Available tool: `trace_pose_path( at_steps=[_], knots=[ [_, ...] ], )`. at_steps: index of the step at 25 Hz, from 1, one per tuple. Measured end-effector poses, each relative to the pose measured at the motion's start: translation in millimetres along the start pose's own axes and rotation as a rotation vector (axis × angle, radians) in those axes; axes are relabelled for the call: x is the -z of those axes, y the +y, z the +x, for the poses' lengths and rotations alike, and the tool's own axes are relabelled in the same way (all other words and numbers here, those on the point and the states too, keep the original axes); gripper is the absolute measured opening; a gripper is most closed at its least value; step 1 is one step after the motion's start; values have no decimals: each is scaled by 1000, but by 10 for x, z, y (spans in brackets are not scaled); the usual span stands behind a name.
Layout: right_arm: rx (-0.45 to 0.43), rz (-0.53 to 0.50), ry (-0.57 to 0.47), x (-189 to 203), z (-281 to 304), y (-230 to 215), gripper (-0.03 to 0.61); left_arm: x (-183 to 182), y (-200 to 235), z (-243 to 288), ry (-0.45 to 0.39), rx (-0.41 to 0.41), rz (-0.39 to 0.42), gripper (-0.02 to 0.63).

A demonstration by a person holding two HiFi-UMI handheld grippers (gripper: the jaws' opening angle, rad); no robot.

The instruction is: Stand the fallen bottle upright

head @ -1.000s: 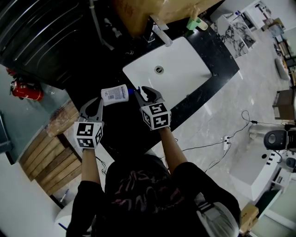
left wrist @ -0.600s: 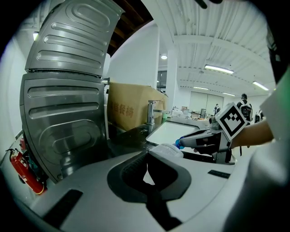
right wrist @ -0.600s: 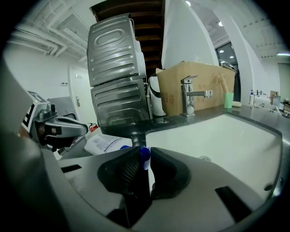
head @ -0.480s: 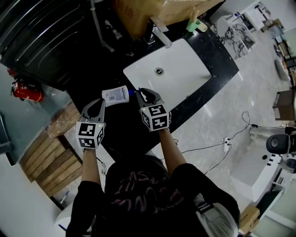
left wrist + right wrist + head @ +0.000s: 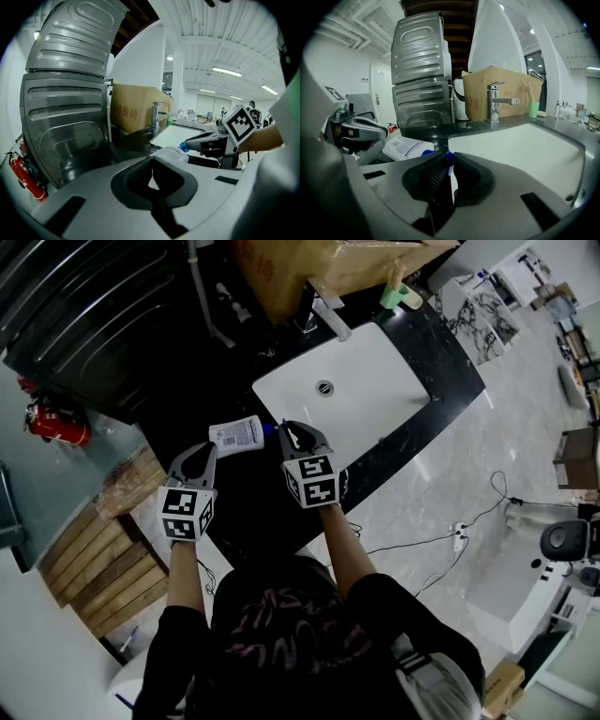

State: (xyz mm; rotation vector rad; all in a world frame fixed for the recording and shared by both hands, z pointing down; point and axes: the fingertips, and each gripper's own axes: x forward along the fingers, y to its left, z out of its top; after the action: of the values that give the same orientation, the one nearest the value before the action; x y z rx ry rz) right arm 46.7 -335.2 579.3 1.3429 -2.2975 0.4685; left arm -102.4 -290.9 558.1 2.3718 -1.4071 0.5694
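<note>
Right tool (image 5: pixel 292 432) jaws got narrower vs before and are closing on the blue cap end of the bottle (image 5: pixel 236 436), lying on the table (image 5: pixel 253 498) w/ body stretching toward my shut, empty left tool (image 5: pixel 202 454).

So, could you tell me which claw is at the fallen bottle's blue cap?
The right claw, its jaws closing around the blue cap; the left claw sits at the other end of the bottle.

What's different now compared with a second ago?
The jaws of the right tool, wide apart before, are closing on the blue cap of the bottle, which sits between them. The bottle still lies on its side on the counter, and the left tool has stayed put near its other end.
</note>
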Motion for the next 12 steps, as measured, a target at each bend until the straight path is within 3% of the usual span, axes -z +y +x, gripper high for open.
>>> trace_pose_path(
  at_steps=[12],
  knots=[
    [26,-49,-4,-50,-11,-18,37,35,-6,9,2,6,-11,17]
  ],
)
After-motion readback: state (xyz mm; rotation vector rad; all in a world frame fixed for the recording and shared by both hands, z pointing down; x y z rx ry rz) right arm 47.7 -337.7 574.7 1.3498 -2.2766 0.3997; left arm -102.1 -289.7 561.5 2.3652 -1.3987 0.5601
